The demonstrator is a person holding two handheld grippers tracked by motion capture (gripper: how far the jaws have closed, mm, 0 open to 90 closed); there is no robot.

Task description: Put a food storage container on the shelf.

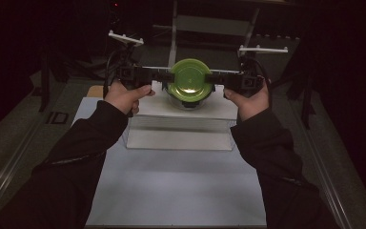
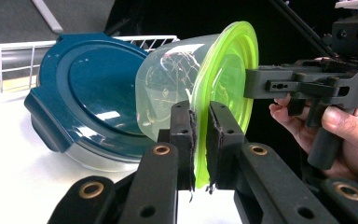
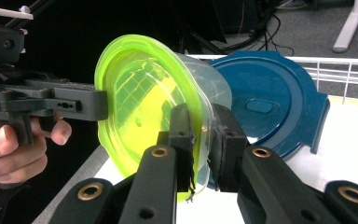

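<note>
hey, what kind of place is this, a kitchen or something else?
Probably a lab or recording workspace, not a kitchen: a white table in a dark room, cables on the grey floor, and a wire rack behind the green-lidded container.

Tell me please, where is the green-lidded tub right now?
In the high view the tub sits centre, clamped by its rim between the left gripper and right gripper, above the white box.

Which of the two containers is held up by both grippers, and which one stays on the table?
The clear container with the green lid is held, both grippers pinching its rim on opposite sides. The container with the dark blue lid rests behind it.
</note>
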